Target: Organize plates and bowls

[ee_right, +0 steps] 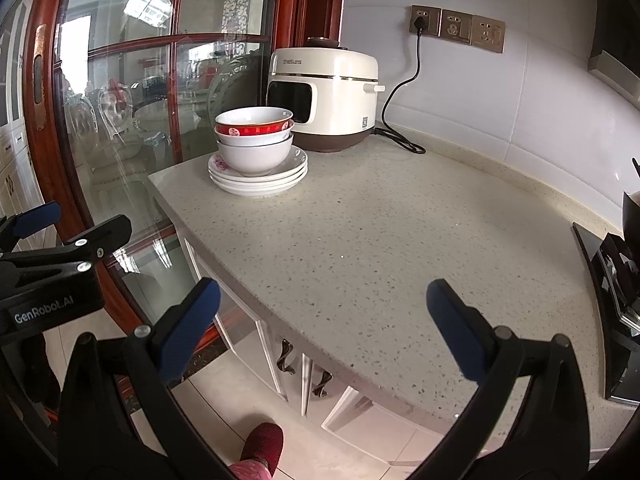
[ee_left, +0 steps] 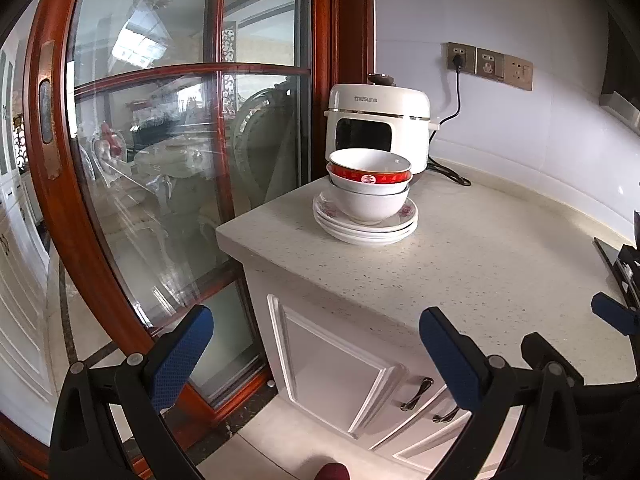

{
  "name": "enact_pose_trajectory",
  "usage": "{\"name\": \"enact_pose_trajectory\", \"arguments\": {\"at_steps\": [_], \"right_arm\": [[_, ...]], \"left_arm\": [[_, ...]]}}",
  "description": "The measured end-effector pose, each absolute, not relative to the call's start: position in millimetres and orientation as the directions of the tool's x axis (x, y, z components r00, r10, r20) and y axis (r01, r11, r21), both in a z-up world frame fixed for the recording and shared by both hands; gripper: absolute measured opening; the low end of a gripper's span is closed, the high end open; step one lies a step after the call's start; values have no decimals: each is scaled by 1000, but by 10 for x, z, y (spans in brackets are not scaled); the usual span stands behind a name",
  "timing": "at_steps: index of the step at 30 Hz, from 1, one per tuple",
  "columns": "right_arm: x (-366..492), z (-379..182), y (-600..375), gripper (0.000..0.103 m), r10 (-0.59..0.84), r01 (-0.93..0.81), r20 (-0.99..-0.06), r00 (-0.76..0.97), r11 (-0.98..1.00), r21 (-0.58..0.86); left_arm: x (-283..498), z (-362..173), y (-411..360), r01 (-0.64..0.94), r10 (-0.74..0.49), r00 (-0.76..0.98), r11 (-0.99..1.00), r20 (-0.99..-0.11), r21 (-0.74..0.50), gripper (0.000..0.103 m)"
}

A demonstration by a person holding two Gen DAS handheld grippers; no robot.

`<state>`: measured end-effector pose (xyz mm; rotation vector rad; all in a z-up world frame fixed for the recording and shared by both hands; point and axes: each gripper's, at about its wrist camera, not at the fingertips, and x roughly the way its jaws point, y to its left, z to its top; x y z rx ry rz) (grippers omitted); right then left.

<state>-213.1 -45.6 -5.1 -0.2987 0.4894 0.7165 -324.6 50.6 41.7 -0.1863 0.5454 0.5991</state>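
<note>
Three nested ceramic bowls [ee_right: 254, 136] – middle one red-banded – on stacked white plates [ee_right: 258, 176], speckled stone counter [ee_right: 380, 240]; left gripper [ee_left: 316, 356], right gripper [ee_right: 324, 320] both spread wide, holding nothing

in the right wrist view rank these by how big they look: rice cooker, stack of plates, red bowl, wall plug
1. rice cooker, largest, though it stands farthest back
2. stack of plates
3. red bowl, a bit narrower than the plates beneath
4. wall plug, clearly smallest

Three nested bowls [ee_left: 369, 186] sit upright atop stacked plates [ee_left: 366, 226].
</note>
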Motion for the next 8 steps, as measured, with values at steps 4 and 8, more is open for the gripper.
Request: {"name": "enact_pose_trajectory", "arguments": {"at_steps": [4,8], "right_arm": [[-2152,-43,-455,103,552,-688,-520,652,719,-101],[-2150,-47,-469,103,550,-686,-520,654,721,-100]], "left_arm": [[-3242,416,499,-573,480,690,819,-541,-4,103],[-3258,400,497,-564,474,693,826,-543,1,103]]}}
